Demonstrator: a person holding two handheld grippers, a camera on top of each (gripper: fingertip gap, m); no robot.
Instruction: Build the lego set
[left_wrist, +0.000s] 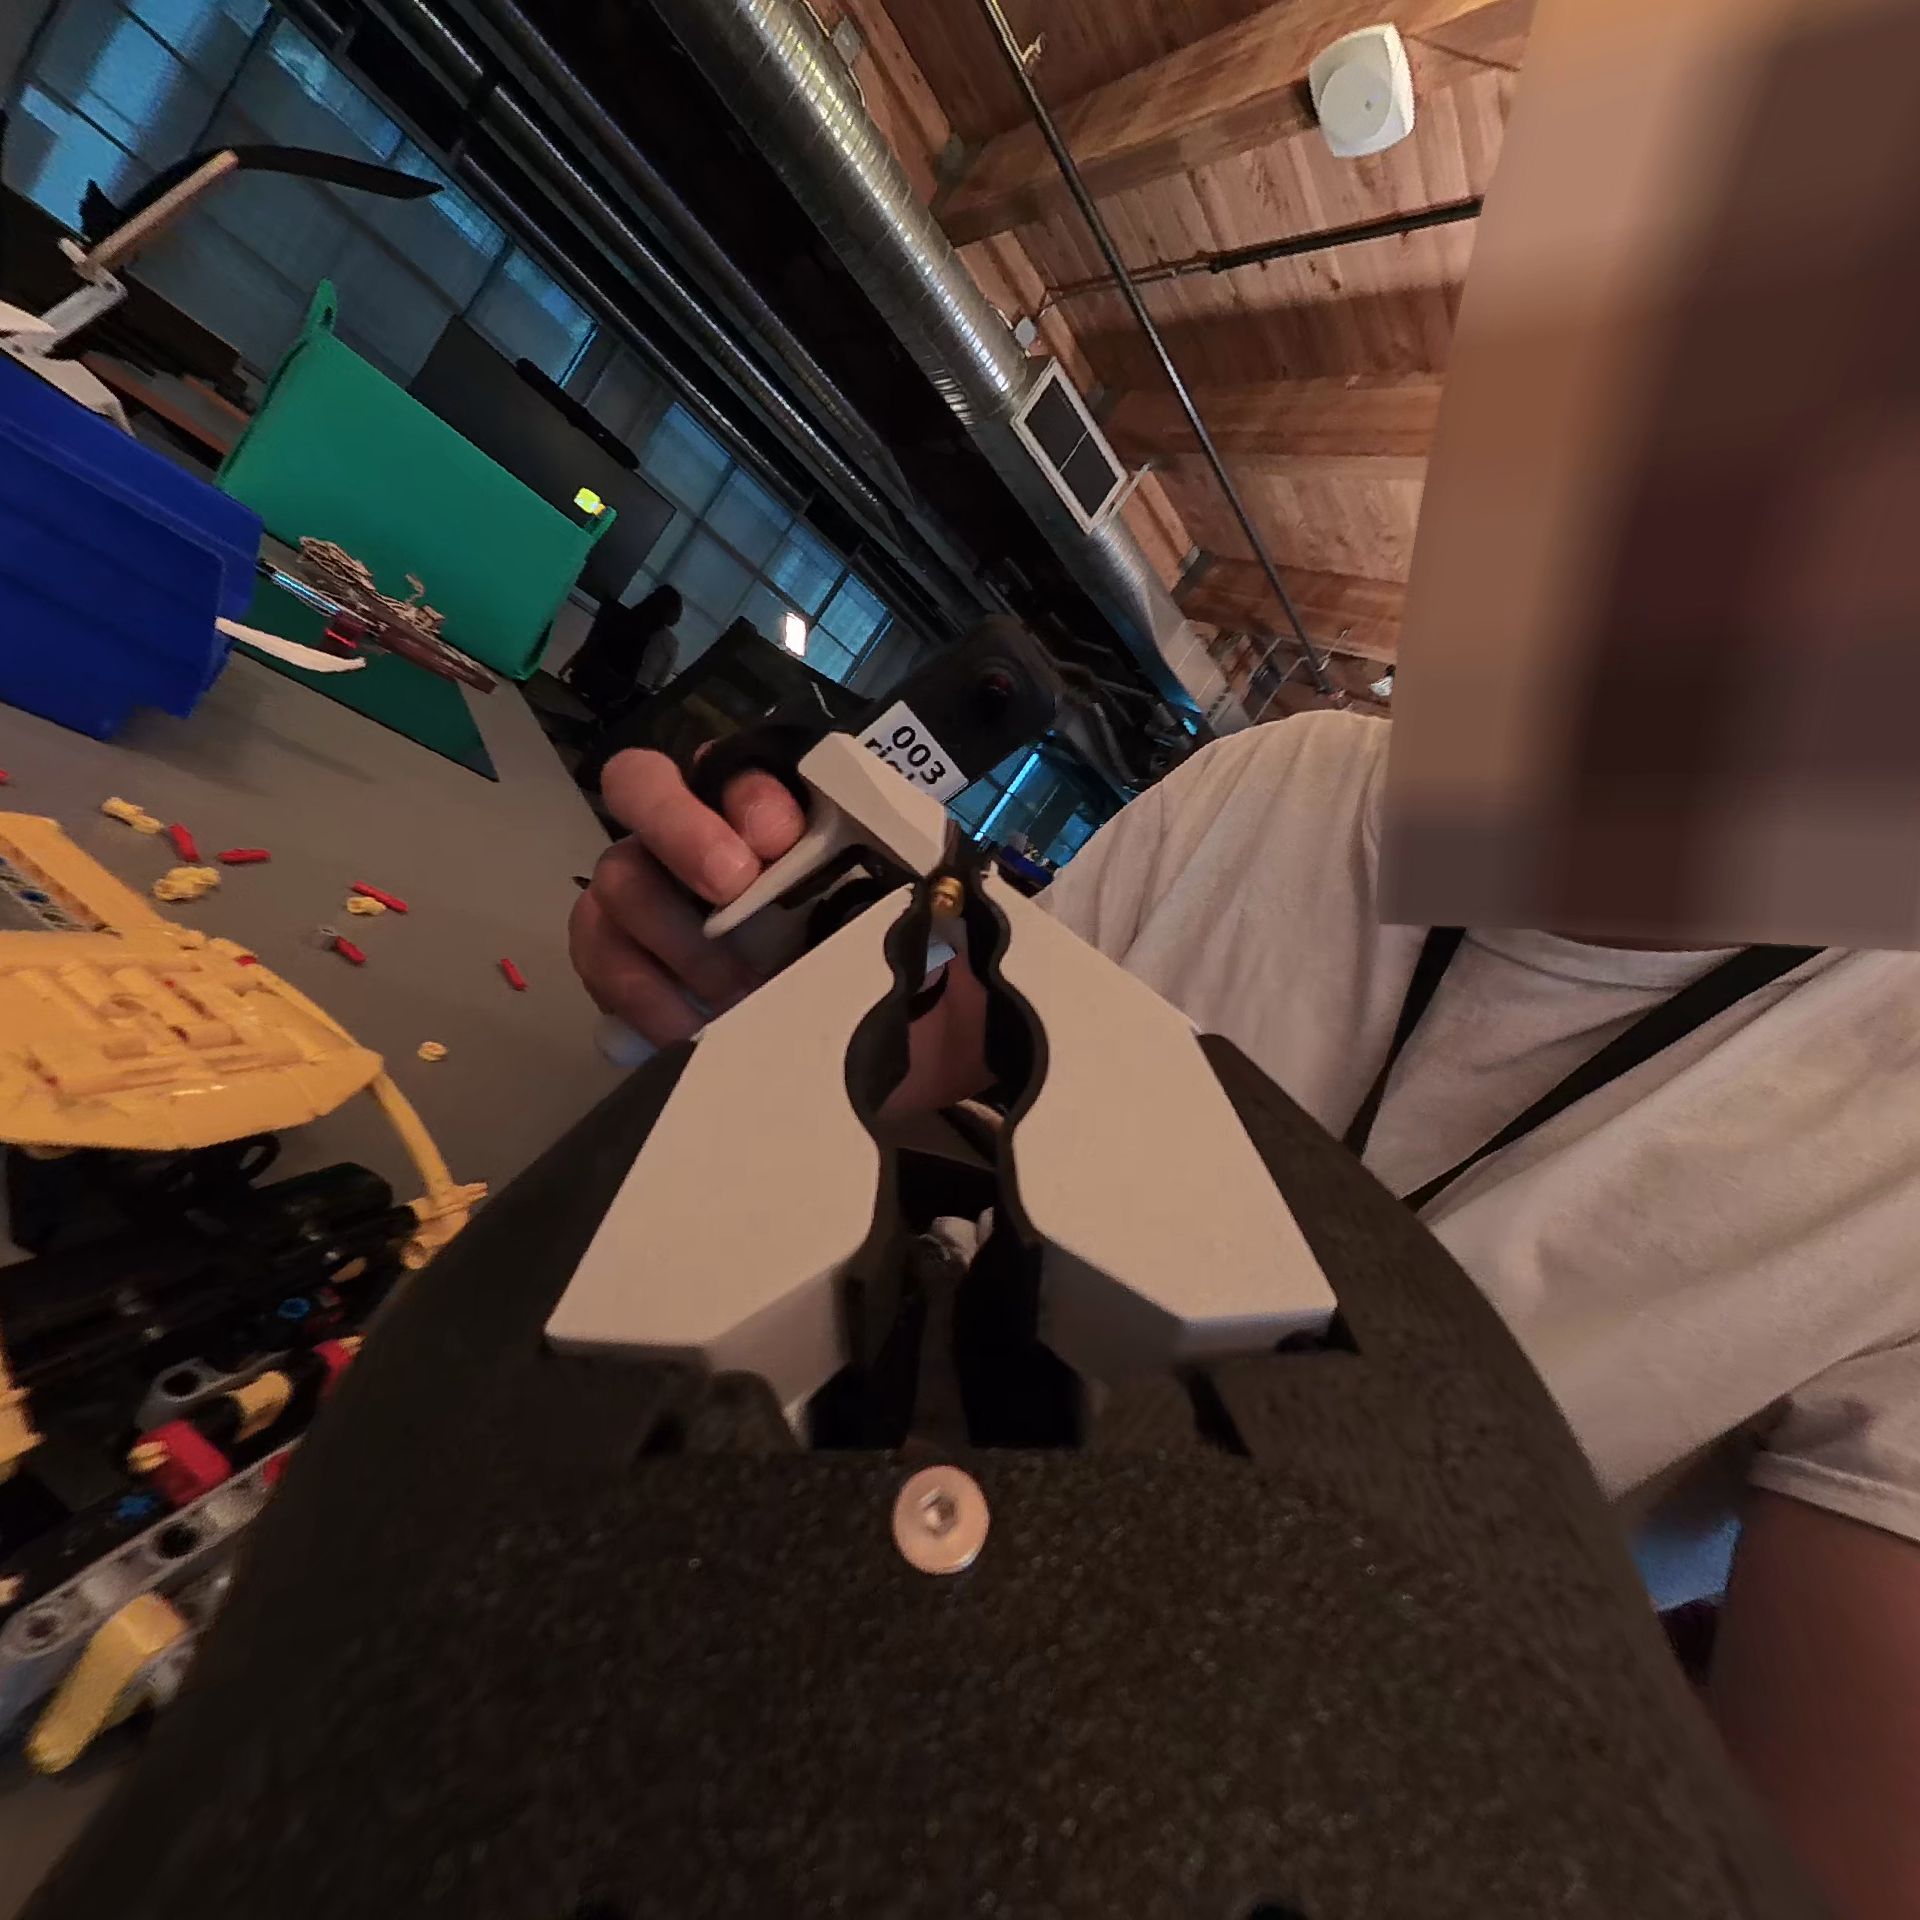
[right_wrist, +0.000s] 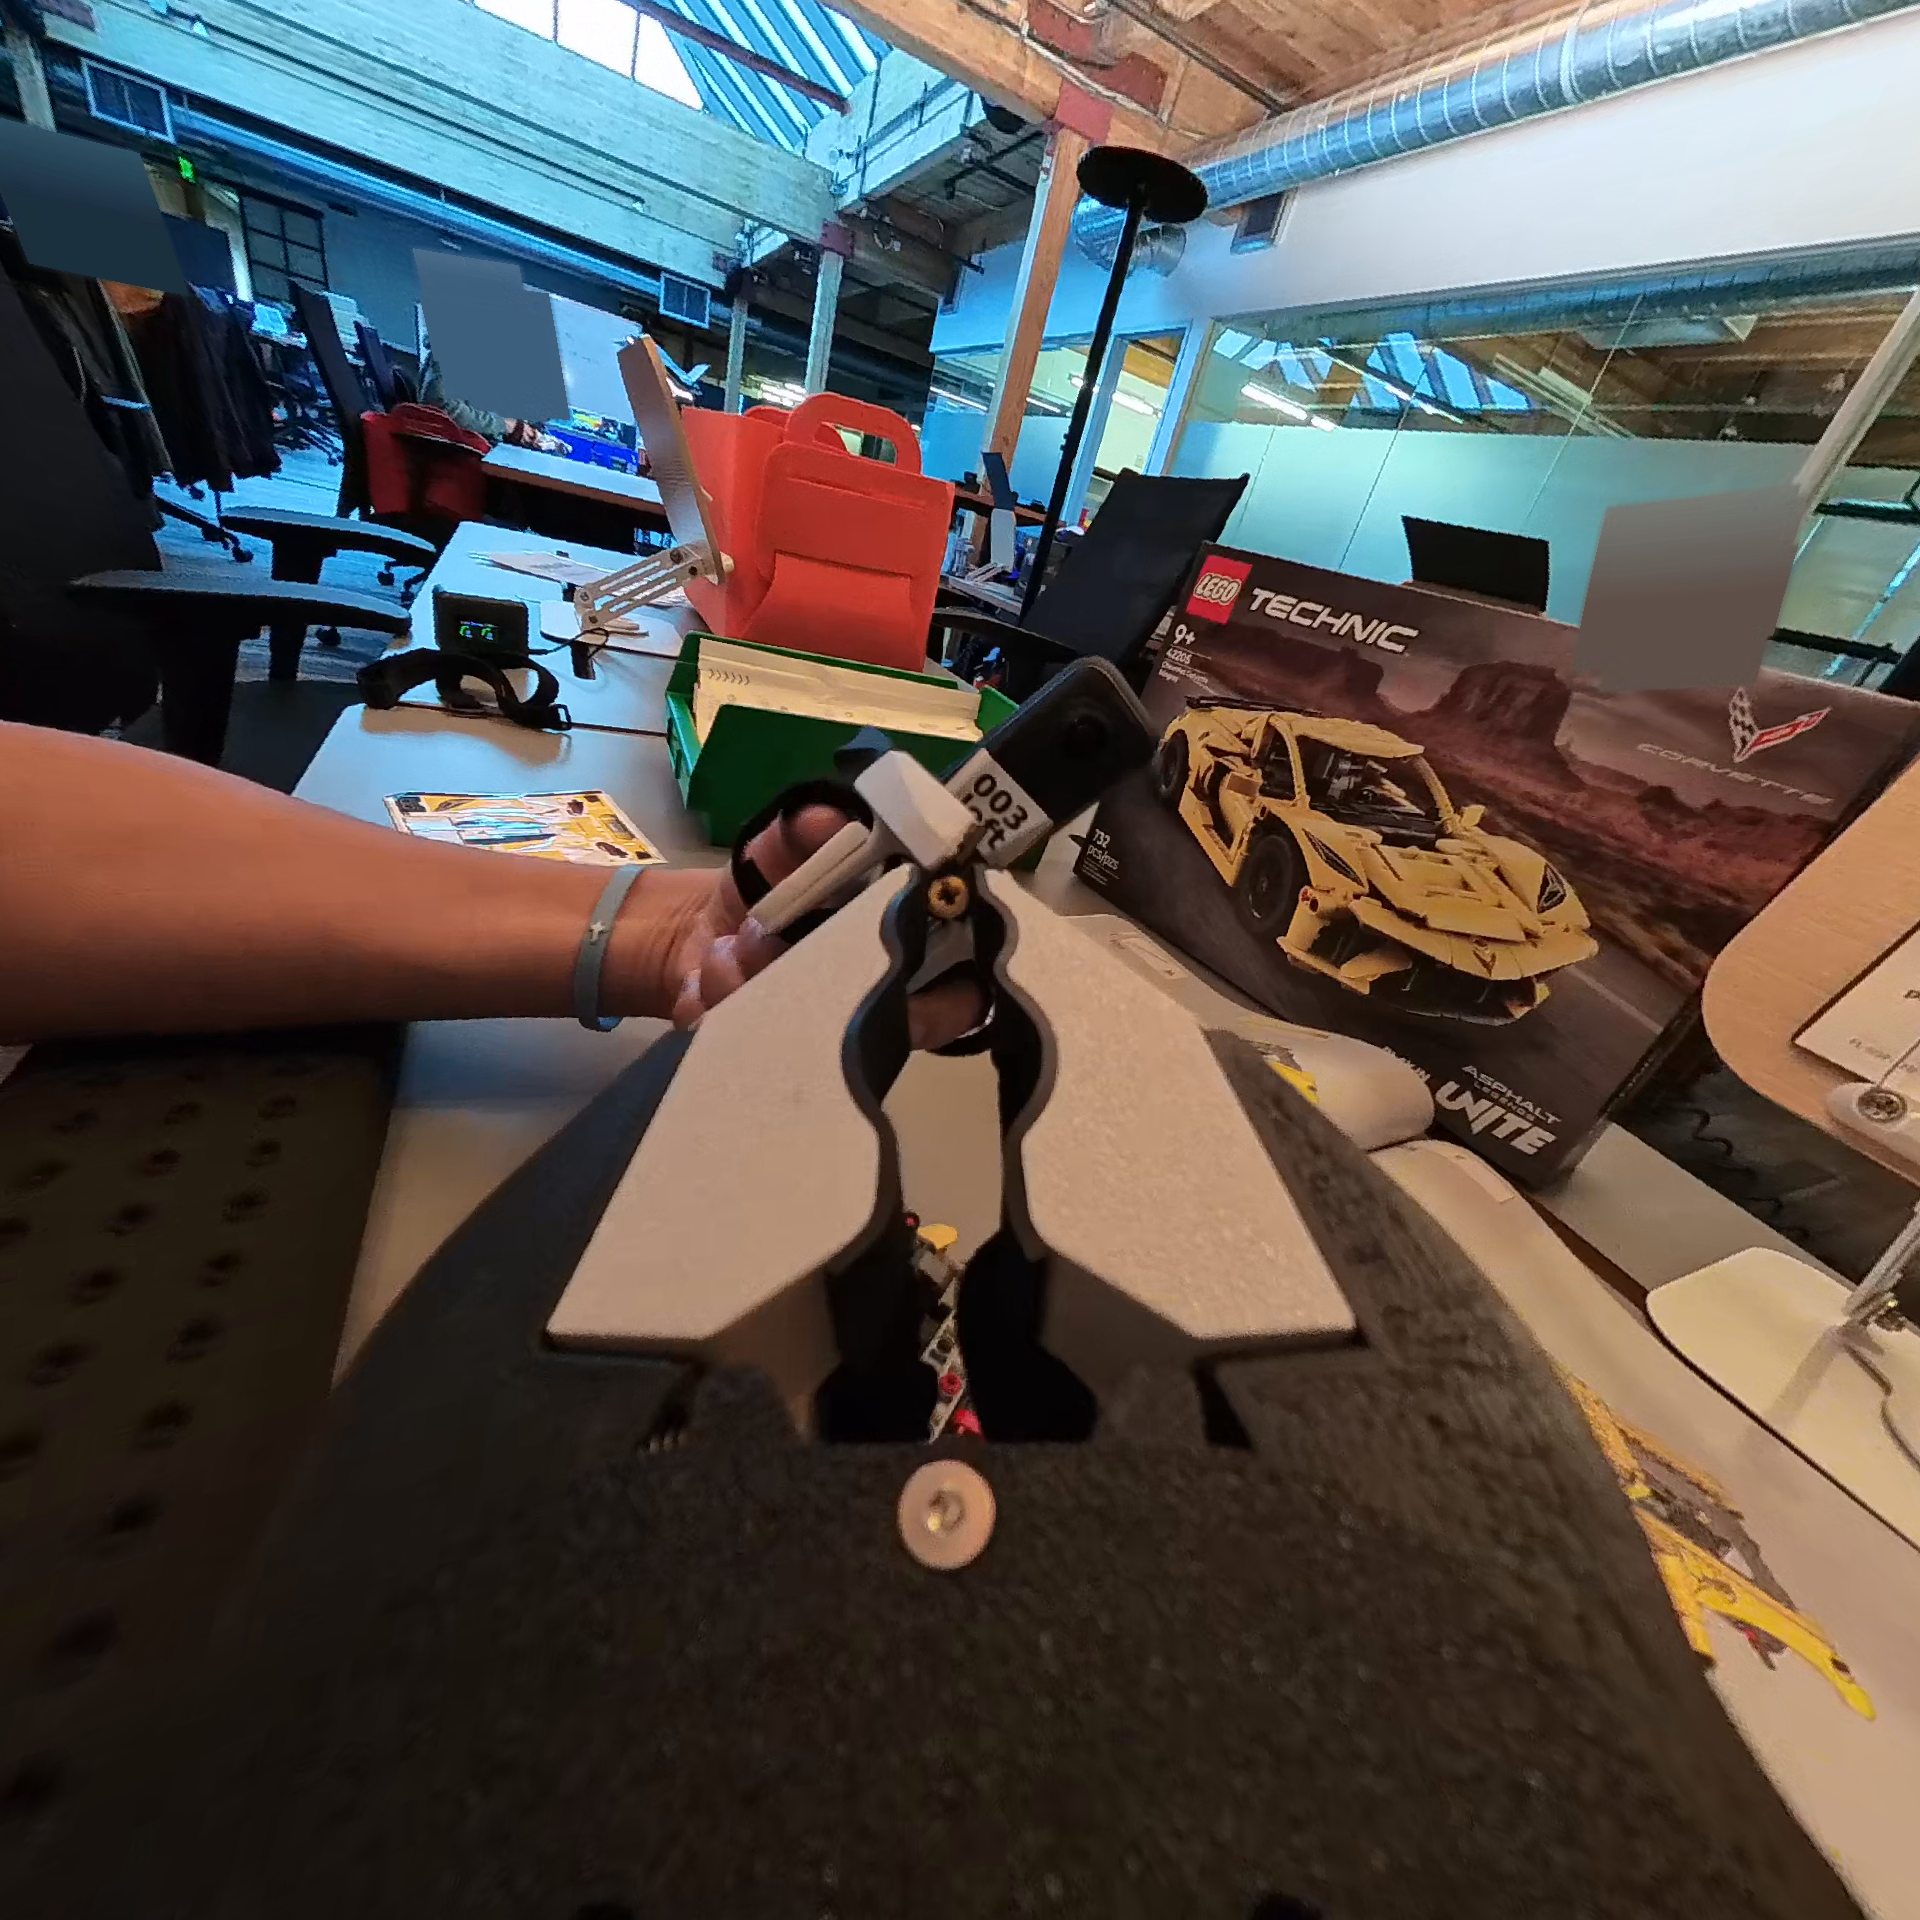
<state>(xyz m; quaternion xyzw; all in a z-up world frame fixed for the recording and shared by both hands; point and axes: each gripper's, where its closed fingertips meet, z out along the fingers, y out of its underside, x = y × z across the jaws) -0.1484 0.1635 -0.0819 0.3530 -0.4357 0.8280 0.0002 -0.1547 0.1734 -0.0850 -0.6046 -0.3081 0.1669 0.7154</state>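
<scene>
Tongs meet tip to tip, left (left_wrist: 943, 902) and right (right_wrist: 948, 896) apparently pinching one brass-coloured pin (right_wrist: 948, 894) — yellow lego car (left_wrist: 156, 1029) lies left, well apart.

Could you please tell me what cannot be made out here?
Both views: the small gold piece where the left gripper and right gripper meet is too small; which one grips it is unclear.
Left wrist view: the yellow car model is blurred and cut off by the left edge.
Right wrist view: loose parts show only through the gap; the gripper's body hides the rest.

Orange bag (right_wrist: 831, 530), green bin (right_wrist: 769, 753), blue bin (left_wrist: 104, 582)
</scene>
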